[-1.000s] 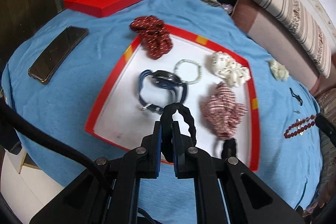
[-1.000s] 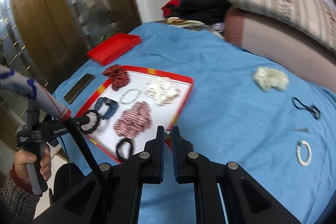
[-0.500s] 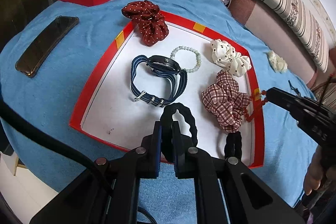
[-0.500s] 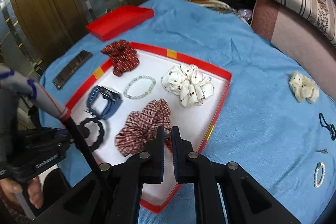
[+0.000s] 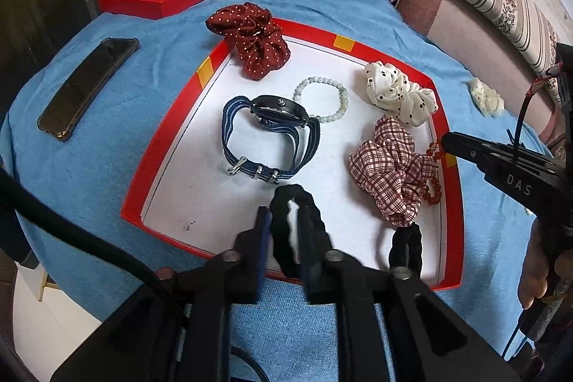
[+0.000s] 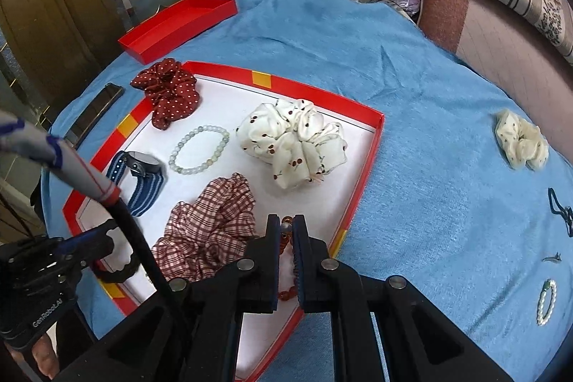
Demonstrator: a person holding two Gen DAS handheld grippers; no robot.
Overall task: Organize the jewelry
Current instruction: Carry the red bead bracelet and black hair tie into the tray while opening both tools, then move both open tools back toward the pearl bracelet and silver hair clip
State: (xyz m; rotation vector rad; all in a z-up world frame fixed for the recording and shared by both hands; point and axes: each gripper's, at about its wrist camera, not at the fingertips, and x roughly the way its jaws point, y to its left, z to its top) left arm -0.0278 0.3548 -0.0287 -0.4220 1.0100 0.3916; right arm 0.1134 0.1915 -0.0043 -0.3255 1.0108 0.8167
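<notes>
I have the left gripper [image 5: 284, 221] over the near edge of the red-rimmed tray [image 5: 161, 145], jaws spread, with the black hair tie [image 5: 292, 224] lying loose between them on the white floor. The right gripper [image 6: 286, 231] hangs at the tray's right edge, jaws pinching the red bead bracelet [image 6: 286, 292], whose free loop drapes beside the plaid scrunchie [image 6: 211, 231]. Risk one: withdrawing the left gripper may drag the hair tie off the near edge if the fabric catches a finger [image 5: 259, 238]. Risk two: the bracelet is held by few beads, so a quick move could let it slip, or the hanging loop could snag the plaid scrunchie and pull it against the rim. Risk three: the two grippers work close together over the same tray corner and could collide. The watch [image 5: 272, 131], pale bead bracelet [image 5: 322, 99] and cherry-print scrunchie [image 6: 293, 145] sit further in, apart from both grippers.
</notes>
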